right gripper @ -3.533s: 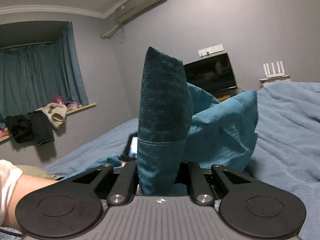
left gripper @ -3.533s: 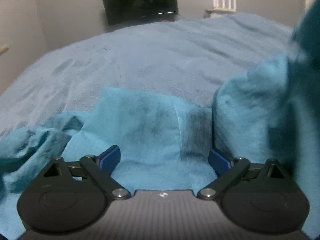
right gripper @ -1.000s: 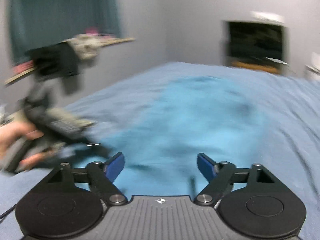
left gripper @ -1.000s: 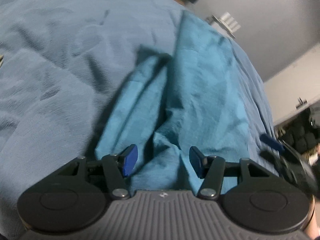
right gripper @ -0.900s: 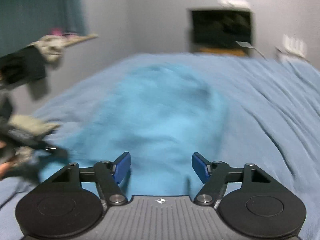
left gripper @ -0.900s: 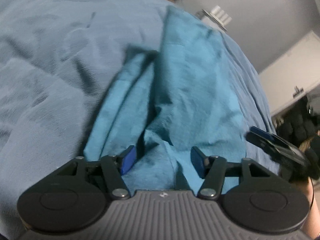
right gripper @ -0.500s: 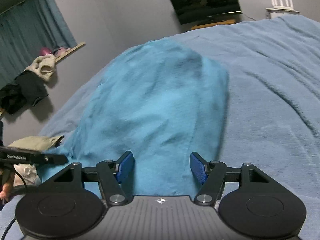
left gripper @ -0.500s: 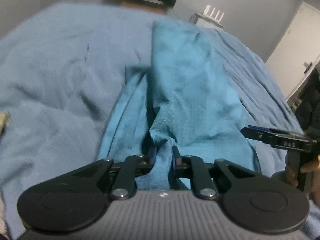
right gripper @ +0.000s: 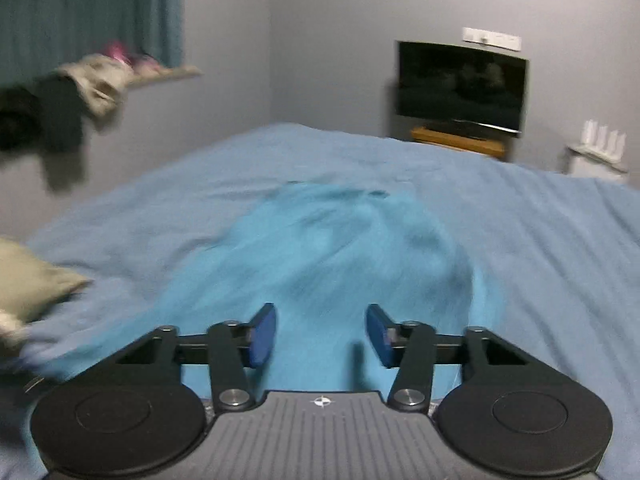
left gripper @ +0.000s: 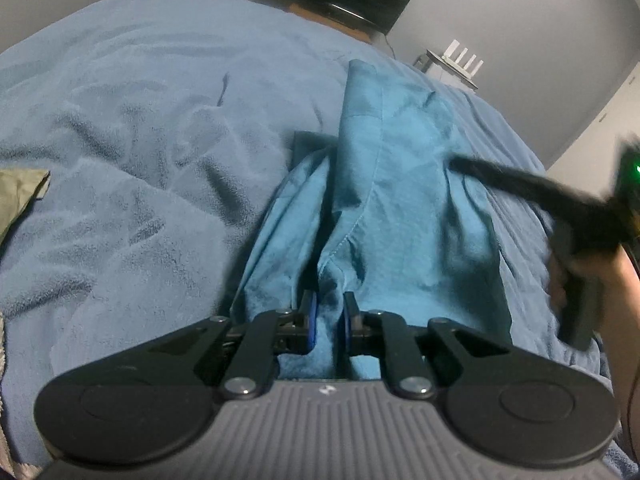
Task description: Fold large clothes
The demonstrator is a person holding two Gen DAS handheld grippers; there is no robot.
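One teal garment (left gripper: 400,184), two claws, one blanket (left gripper: 140,128)

My left hand-held gripper (left gripper: 328,322) points downward, its black jaws pinched together on a bunched fold of teal cotton garment (left gripper: 384,208). My right hand-held gripper (right gripper: 321,334) also tilts down, its blue-padded jaws closing with a gap between them, pressing on nothing. My right hand (left gripper: 580,280) appears blurred at the edge of the left wrist view, wrapped around its grip.
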